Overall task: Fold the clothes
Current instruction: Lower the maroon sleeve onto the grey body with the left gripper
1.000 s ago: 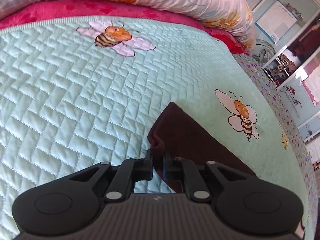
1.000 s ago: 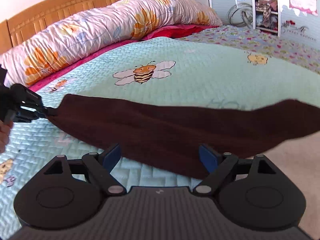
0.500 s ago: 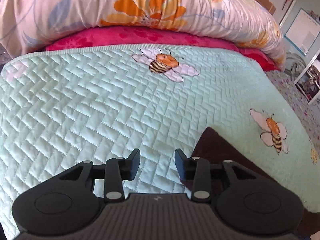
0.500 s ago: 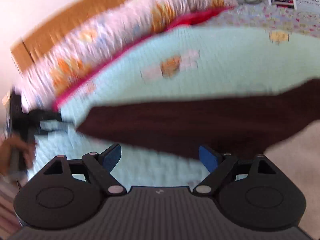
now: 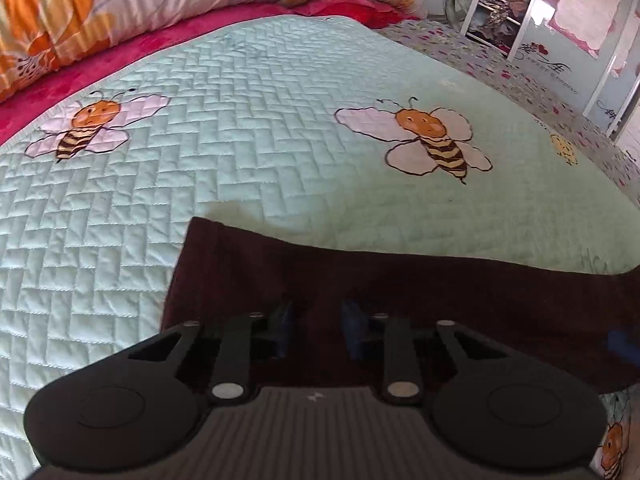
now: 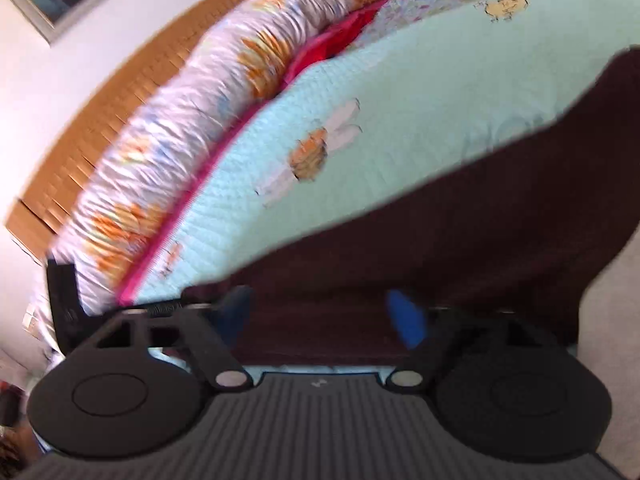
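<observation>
Left gripper: blue-padded fingers narrowly apart and closing over the dark brown garment, cloth beneath and between them, no pinch visible. Right gripper: fingers spread wider, closing, garment's near edge between them, pads not pressing. Garment is soft, matte, a long band lying flat along the near edge of the mint quilted bedspread, stitched herringbone with bee prints. Puffy floral duvet along the far edge, blurred.
</observation>
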Available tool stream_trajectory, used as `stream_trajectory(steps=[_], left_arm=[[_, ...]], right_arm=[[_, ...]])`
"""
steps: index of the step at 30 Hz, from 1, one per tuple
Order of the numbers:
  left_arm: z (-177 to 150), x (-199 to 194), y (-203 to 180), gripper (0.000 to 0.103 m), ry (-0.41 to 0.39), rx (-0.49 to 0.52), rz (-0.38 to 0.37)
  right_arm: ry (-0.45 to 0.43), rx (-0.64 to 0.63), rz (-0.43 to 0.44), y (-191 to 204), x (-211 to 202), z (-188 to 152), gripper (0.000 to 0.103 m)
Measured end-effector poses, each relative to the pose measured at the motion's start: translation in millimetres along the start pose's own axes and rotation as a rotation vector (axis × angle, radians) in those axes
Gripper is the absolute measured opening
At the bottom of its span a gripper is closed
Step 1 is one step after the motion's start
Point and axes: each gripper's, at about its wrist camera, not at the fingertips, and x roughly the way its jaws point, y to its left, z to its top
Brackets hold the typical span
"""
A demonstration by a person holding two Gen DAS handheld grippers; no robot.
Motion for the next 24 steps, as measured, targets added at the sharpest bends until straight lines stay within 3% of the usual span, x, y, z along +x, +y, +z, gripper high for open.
stream_trajectory(steps=[2, 5, 7, 8, 11, 12, 14, 17, 19, 20, 22, 23, 24], left_arm=[[-0.3, -1.2, 8.0, 0.021, 0.009, -0.016, 0.006], [1.9, -0.2, 8.5, 0.017, 0.014, -0.011, 0.011], [3.6, 0.8, 5.8, 0.017, 0.019, -0.002, 0.022], [3.9, 1.2, 3.5, 0.017, 0.020, 0.005, 0.030], [3.3, 0.7, 2.5, 0.017, 0.021, 0.014, 0.036], [3.0, 0.7, 2.4, 0.017, 0.019, 0.019, 0.036], [1.1, 0.3, 0.6, 0.017, 0.010, 0.036, 0.041], [-2.8, 0.0, -1.5, 0.017, -0.011, 0.053, 0.049], [-3.9, -0.3, -1.9, 0.017, -0.017, 0.042, 0.053], [-3.8, -0.2, -2.9, 0.017, -0.017, 0.042, 0.059], [-3.4, -0.1, -5.0, 0.017, -0.017, 0.042, 0.071], [-3.2, 0.2, -6.7, 0.017, -0.015, 0.049, 0.078], [-2.9, 0.5, -8.4, 0.017, -0.013, 0.057, 0.084]], right_arm=[[-0.074, -0.043, -0.042, -1.6, -10.7, 12.8, 0.068], [-0.091, 0.054, -0.166, -26.9, -2.2, 30.4, 0.068], [0.029, 0.125, -0.181, -35.4, 33.5, 28.3, 0.069], [0.014, 0.053, -0.189, -24.6, 42.8, 26.7, 0.069], [0.068, -0.040, -0.109, -6.6, 74.3, 39.4, 0.068], [0.075, -0.007, -0.052, -9.5, 73.3, 46.7, 0.064], [0.019, 0.001, -0.016, -8.5, 51.2, 56.4, 0.047], [-0.085, -0.068, -0.170, -11.5, 5.9, 63.4, 0.047], [-0.063, -0.012, -0.298, -33.8, -5.7, 62.6, 0.047], [-0.010, 0.009, -0.350, -45.0, 4.5, 62.3, 0.048], [0.074, -0.035, -0.331, -52.4, 32.3, 57.1, 0.056], [0.087, -0.058, -0.283, -49.5, 39.2, 60.1, 0.072], [0.100, -0.080, -0.235, -46.6, 45.8, 63.3, 0.076]])
